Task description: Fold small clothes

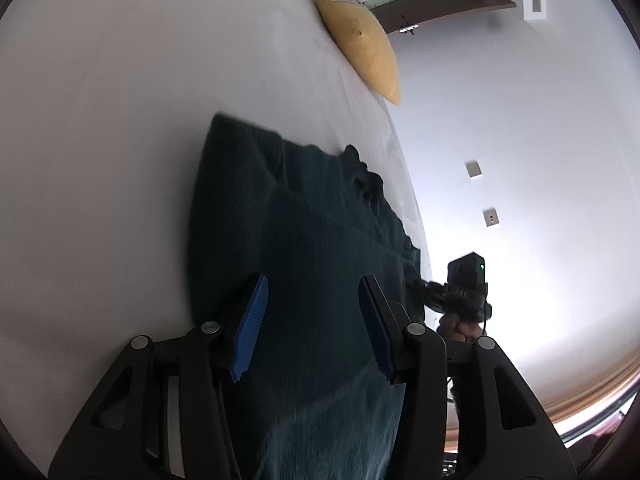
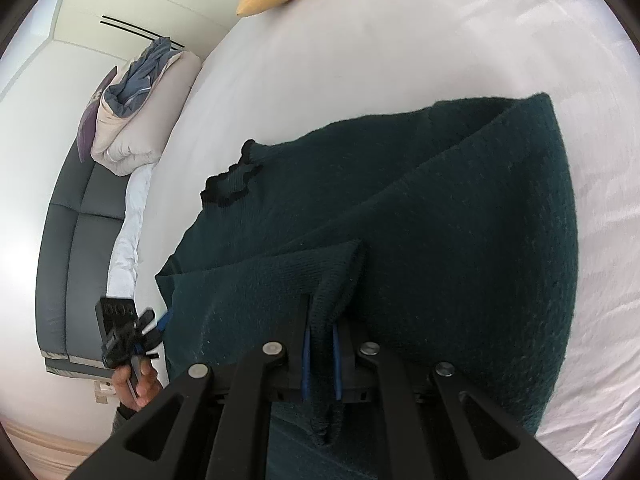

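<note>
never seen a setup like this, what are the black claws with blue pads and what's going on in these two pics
The claws are hand-held grippers, one in each of a person's hands, each with a wide-angle camera looking along its fingers. One picture is from the left gripper, the other from the right gripper. A dark green sweater lies on a white bed, with a yellow pillow further up. The left gripper is open, with sweater fabric between its blue pads. The right gripper is shut on a fold of the sweater. Each view also shows the other gripper off to one side.
</note>
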Demonstrator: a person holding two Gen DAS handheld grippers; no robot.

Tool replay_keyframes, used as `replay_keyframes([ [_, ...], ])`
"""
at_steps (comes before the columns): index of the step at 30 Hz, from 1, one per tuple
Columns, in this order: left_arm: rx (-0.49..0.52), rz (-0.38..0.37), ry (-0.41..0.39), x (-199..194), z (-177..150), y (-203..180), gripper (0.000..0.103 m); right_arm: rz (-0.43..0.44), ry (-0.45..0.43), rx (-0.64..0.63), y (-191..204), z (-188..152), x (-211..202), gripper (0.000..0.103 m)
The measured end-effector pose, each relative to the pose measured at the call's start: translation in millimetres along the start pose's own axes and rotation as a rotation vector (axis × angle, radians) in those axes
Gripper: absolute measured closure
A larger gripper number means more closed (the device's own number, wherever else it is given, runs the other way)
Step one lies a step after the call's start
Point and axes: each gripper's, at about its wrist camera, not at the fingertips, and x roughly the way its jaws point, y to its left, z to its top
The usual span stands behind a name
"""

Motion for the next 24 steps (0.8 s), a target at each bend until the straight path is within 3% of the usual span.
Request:
replay_keyframes([
  [8,0.042,0.053,0.011,-18.7,-36.8,-6.2,0.057,0.016,0.02,0.03,-0.2,-7.2,-8.7,0.09],
  [19,0.062,0.098,0.021,-14.6,-42.7,-9.3,0.057,-0.077,-0.003,-0.028,6.9,-13.7,-11.4,0.095],
  [24,0.055,0.09,0.012,-22.1,-48.9,-9.3,0.057,-0.024,-0.017,0.021,-5.9,-14.8,-12.6,0.095],
])
